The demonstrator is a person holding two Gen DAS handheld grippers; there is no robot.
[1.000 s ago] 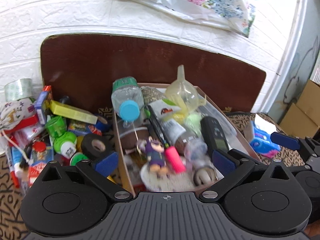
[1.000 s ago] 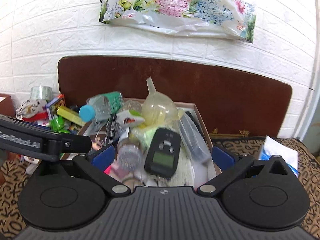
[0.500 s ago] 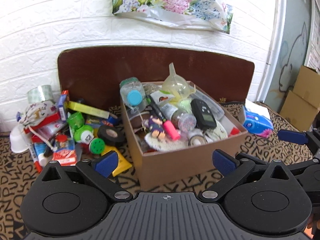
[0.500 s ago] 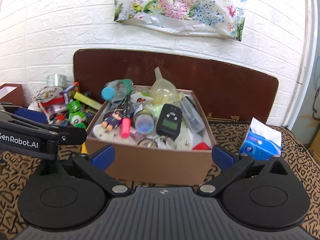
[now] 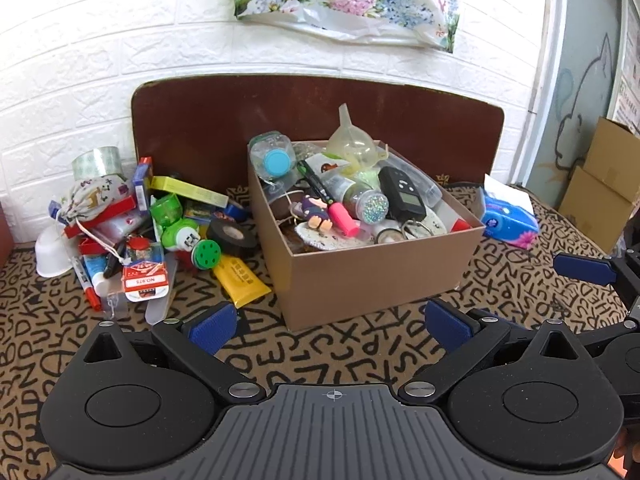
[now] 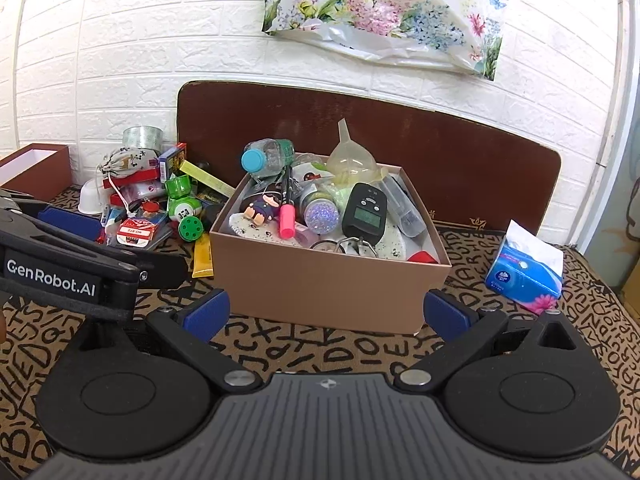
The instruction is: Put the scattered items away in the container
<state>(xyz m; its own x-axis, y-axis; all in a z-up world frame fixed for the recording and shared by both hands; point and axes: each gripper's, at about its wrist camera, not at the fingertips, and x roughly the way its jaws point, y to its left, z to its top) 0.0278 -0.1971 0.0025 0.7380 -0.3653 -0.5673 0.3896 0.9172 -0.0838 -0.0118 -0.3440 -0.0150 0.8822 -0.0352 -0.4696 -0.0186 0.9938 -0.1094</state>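
A brown cardboard box (image 5: 380,276) (image 6: 320,284) stands on the patterned cloth, filled with a bottle, funnel (image 5: 352,140), black remote (image 5: 402,198), doll and pink marker. A pile of scattered items (image 5: 132,232) (image 6: 148,200) lies left of it: green bottles, black tape roll (image 5: 232,236), yellow tube (image 5: 240,280), red boxes. My left gripper (image 5: 332,322) is open and empty, in front of the box. My right gripper (image 6: 326,312) is open and empty, also in front of the box. The left gripper's body shows in the right wrist view (image 6: 72,264).
A blue tissue pack (image 5: 508,216) (image 6: 524,276) lies right of the box. A dark wooden board (image 5: 320,120) leans on the white brick wall behind. A small brown box (image 6: 32,168) sits far left. Cardboard cartons (image 5: 604,188) stand at the right.
Both grippers have pulled back and away from the box; it went from filling the views to standing whole in front of them. Both stay open and empty.
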